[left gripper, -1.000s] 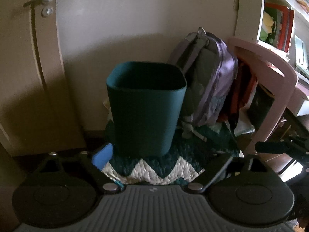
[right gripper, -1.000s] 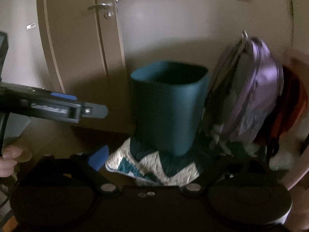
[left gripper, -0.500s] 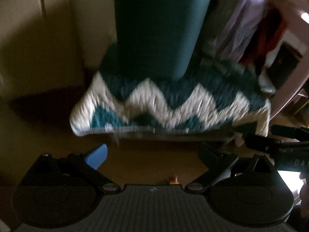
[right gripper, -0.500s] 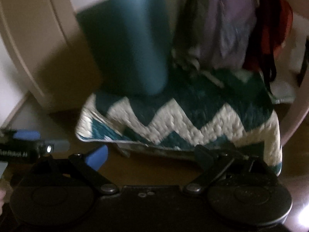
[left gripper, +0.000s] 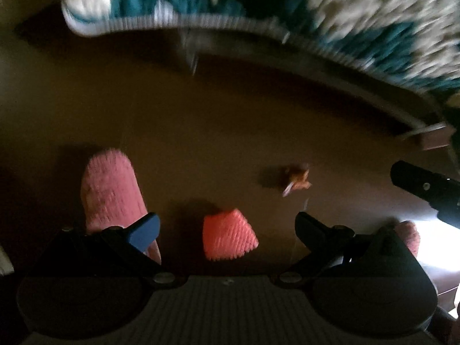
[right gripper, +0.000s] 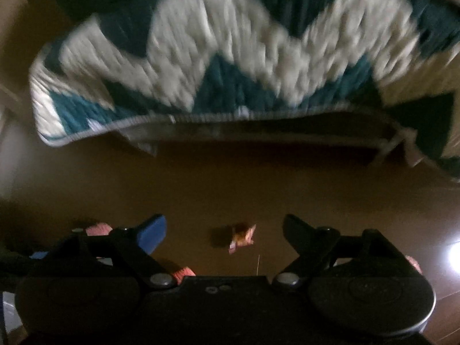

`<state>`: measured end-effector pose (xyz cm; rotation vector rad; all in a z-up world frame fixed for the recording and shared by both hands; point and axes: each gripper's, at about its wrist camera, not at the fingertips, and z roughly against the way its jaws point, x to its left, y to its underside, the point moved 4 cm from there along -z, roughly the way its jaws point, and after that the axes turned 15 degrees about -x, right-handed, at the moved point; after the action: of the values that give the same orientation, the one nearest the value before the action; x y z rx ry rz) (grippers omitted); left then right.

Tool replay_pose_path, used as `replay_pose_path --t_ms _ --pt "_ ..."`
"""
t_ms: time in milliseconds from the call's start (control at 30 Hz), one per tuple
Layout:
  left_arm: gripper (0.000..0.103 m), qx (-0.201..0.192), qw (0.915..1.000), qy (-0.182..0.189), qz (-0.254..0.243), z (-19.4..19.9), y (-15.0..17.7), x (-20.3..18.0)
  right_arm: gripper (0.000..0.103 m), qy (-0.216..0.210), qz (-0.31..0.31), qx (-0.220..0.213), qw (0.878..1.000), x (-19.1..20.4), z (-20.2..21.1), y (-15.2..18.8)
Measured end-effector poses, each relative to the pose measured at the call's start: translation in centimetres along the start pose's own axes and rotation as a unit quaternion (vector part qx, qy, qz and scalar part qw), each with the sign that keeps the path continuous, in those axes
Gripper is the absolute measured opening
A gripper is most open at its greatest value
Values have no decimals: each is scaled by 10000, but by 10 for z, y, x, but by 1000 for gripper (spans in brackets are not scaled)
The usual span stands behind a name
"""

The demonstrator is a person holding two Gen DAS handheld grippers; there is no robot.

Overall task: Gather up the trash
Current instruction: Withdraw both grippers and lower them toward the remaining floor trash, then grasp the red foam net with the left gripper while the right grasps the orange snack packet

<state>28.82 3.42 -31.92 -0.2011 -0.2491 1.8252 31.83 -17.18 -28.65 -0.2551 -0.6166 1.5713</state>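
Wrapper (right gripper: 242, 237), orientation blurred, between closing, untouching right hand-held gripper (right gripper: 222, 231) fingers.

Crumpled orange wrapper (right gripper: 241, 237) on brown floor (right gripper: 201, 178)

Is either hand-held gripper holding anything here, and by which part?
Nothing is held. The wrapper lies on the floor between the right hand-held gripper's closing jaws, untouched; the left hand-held gripper is empty.

Both wrist cams look steeply down at the dark floor (left gripper: 201, 132), fairly close. The zigzag blanket (right gripper: 230, 51) fills the top edge of each, and both catch the same small crumpled wrapper (right gripper: 241, 237) on the floor below it.
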Motion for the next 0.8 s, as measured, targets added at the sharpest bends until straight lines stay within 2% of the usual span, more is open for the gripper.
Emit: replay_pose_path --t_ms 167,267,533,633,800 --pt "101 694 9970 -279 185 -69 15 1 86 -33 -29 593 9982 -9 -59 19" --pt "101 1009 9939 -418 125 -106 26 -4 86 -38 -5 898 9960 -13 -91 29" --pt "101 1964 9784 -491 425 -184 67 -5 83 -40 -4 1593 9872 -24 -171 62" --pt "101 2164 9740 -465 481 -204 79 -3 83 -35 -13 1780 9840 -26 -195 73" --pt "101 2388 9685 -369 600 -227 94 1 76 -2 51 2030 9792 -24 -226 89"
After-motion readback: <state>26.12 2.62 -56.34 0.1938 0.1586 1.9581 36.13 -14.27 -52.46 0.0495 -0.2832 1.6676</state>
